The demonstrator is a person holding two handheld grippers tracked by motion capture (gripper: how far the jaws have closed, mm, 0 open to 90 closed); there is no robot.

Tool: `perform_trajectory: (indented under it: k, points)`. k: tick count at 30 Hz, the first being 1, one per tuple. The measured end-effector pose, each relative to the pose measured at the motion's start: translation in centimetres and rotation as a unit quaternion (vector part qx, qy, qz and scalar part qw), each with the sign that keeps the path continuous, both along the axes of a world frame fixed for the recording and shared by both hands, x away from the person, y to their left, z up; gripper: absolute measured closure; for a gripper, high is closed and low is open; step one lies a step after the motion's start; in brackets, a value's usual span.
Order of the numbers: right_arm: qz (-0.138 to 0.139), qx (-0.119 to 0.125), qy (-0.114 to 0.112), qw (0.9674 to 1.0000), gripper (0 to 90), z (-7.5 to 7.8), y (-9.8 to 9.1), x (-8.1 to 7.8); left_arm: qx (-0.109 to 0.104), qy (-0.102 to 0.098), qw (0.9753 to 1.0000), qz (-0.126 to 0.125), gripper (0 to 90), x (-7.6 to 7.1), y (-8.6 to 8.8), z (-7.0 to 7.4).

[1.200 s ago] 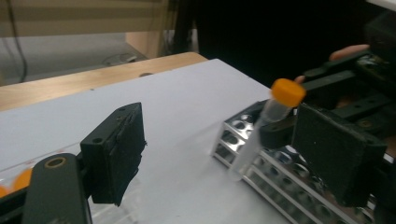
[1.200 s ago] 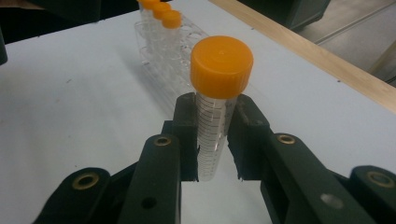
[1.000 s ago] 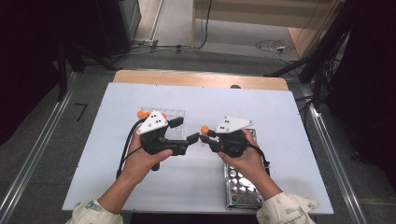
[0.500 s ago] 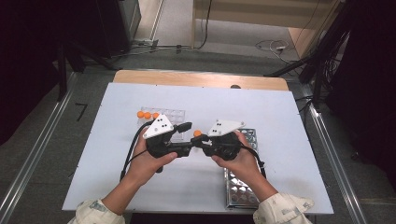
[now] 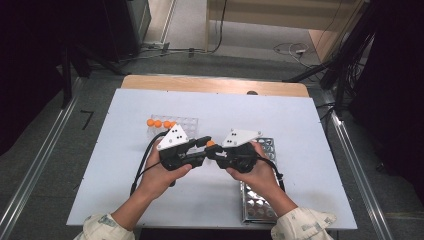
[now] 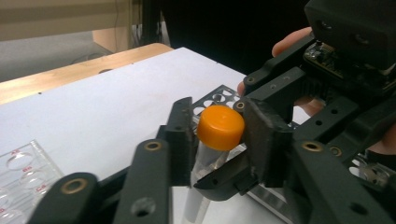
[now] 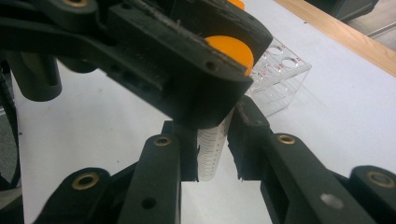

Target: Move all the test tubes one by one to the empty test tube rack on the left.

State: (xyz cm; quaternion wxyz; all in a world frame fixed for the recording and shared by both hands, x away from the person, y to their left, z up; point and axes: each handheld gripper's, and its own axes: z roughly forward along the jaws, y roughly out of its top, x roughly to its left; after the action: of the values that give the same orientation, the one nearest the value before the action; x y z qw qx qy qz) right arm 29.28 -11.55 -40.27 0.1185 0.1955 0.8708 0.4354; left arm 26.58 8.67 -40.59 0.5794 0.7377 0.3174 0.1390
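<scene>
Tube mid-handover: my right gripper clamps its body, my left gripper has just closed on its orange cap, racking left.

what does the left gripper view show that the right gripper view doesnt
Left gripper view: the perforated metal rack behind the cap, and the person's fingers on the right tool.

Right gripper view: the printed scale on the tube's clear body, pinched between the right tool's jaws, and a second orange cap at the top edge.

Both: the orange-capped tube, the left tool, whose jaws have just been closing on that cap, the clear rack and the white table.
</scene>
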Motion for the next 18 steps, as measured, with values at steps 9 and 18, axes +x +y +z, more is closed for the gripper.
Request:
perform_trajectory:
  k: [9, 18]
  points:
    - [0.0, 0.0, -0.001, 1.0, 71.0, 0.0, -0.1, 0.0, 0.003, -0.002, 1.0, 0.004, 71.0, 0.0, 0.1, 0.0]
    - [-0.021, 0.021, -0.001, 0.9995, 32.8, 0.4, -1.1, -0.3, 0.002, -0.007, 0.9996, 0.027, 71.2, 0.5, 1.2, 0.5]
